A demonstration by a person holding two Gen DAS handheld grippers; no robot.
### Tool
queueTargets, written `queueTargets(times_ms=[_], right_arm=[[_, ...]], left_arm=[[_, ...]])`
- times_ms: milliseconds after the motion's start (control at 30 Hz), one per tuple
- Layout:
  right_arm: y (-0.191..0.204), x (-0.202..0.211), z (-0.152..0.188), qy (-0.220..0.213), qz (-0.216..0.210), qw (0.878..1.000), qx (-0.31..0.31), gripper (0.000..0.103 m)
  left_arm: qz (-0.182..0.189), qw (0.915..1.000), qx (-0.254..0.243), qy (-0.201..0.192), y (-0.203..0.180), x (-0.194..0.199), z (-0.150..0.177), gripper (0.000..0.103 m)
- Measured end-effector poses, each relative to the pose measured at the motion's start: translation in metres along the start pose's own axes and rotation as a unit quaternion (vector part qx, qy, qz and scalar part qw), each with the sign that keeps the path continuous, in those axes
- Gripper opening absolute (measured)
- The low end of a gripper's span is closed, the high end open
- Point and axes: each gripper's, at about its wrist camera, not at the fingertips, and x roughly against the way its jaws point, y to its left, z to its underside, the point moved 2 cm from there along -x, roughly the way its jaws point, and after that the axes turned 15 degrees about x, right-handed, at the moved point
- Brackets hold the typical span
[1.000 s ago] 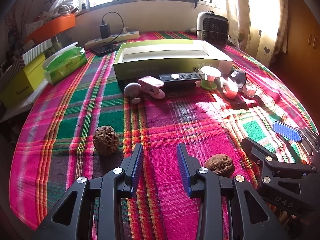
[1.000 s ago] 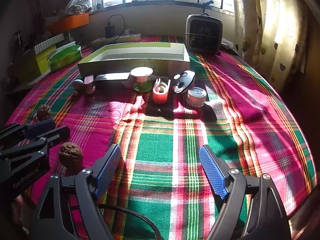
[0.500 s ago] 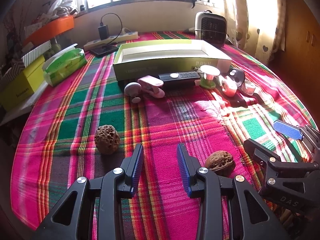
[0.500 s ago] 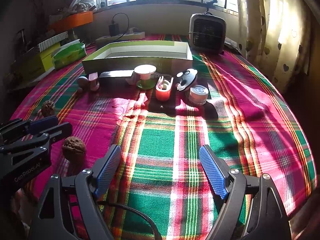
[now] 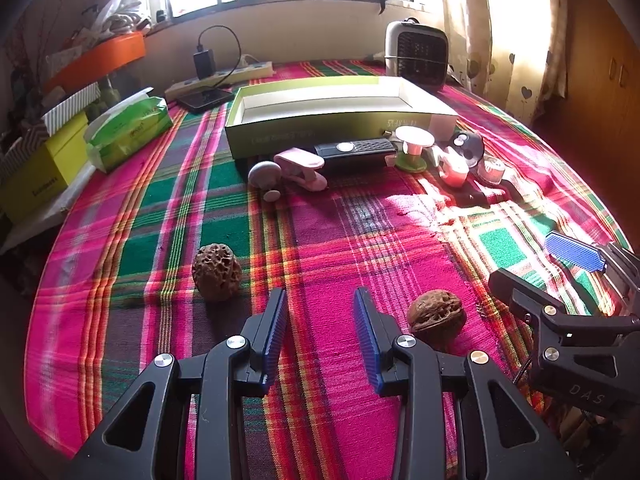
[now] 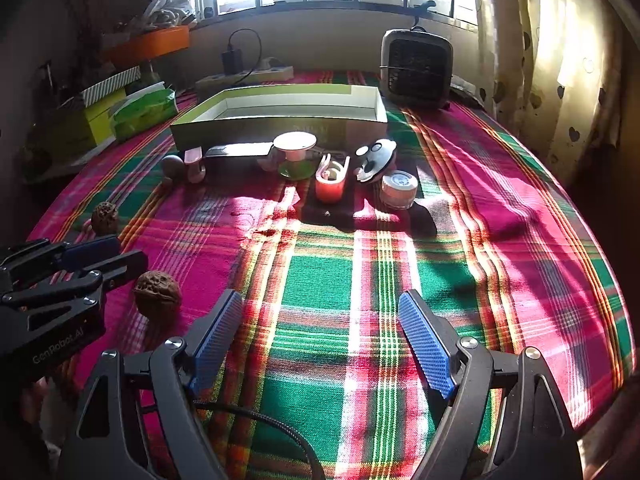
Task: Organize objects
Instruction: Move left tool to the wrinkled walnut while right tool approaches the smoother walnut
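Left gripper (image 5: 320,322) fingers were held apart, empty, between two brown wrinkled walnuts (image 5: 436,313); right gripper (image 6: 320,332) fingers were spread wide over the plaid-covered surface (image 6: 500,216).

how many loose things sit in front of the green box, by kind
walnuts: 2
remote: 1
pink clip: 1
grey mushroom-shaped piece: 1
white-topped green stand: 1
pink candle holder: 1
black-and-white round gadget: 1
small white jar: 1
total: 9
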Motion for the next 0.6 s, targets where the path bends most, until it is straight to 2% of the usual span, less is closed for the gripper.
queueTargets(times_ms=[233,600], right_arm=[[0.002,0.008,-0.005,-0.020,-0.016,1.000,0.008,0.079],[0.022,0.013,-0.017,-0.051,-0.092,0.993,0.044,0.072]], left_arm=[[0.010,0.9998,0.001,-0.019,0.003,0.016,-0.005,0.033],[0.028,0.9983,0.025,-0.044,0.042,0.039,-0.021,0.033]])
